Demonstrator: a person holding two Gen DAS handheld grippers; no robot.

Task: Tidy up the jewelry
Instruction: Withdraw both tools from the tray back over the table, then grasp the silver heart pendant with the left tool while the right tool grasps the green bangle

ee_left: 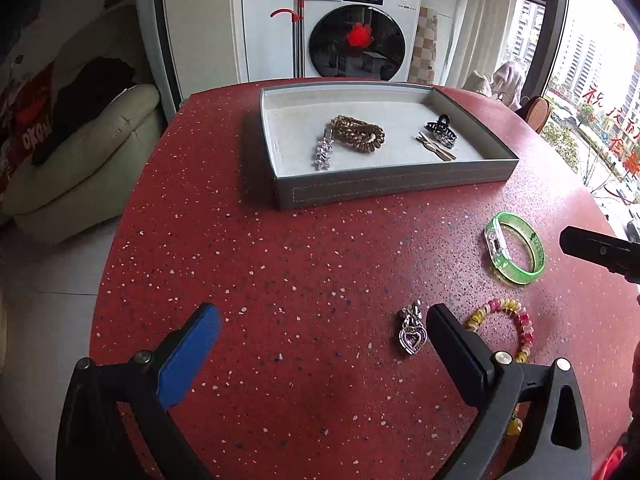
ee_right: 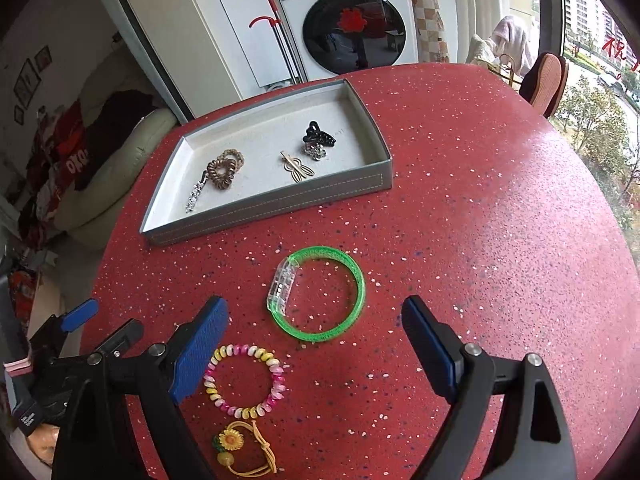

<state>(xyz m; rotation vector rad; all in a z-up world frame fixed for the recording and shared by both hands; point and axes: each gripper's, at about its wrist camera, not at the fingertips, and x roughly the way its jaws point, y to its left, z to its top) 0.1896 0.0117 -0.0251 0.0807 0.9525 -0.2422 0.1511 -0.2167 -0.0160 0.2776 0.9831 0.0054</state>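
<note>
A grey tray (ee_left: 384,188) (ee_right: 280,204) on the red table holds a brown coil hair tie (ee_left: 358,134) (ee_right: 224,170), a silver clip (ee_left: 323,151) (ee_right: 195,196), a gold pin (ee_left: 436,148) (ee_right: 298,168) and a black claw clip (ee_left: 442,130) (ee_right: 318,136). On the table lie a green bangle (ee_left: 516,248) (ee_right: 316,298), a pink-yellow coil bracelet (ee_left: 508,322) (ee_right: 244,376), a silver heart pendant (ee_left: 412,330) and a sunflower tie (ee_right: 240,446). My left gripper (ee_left: 324,330) is open, its right finger beside the pendant. My right gripper (ee_right: 316,330) is open over the bangle's near edge.
The red speckled table (ee_left: 280,260) (ee_right: 500,220) is round, with its edge close on the left. A cream sofa (ee_left: 80,168) stands beyond that edge. A washing machine (ee_left: 360,28) stands behind the table. A window runs along the right.
</note>
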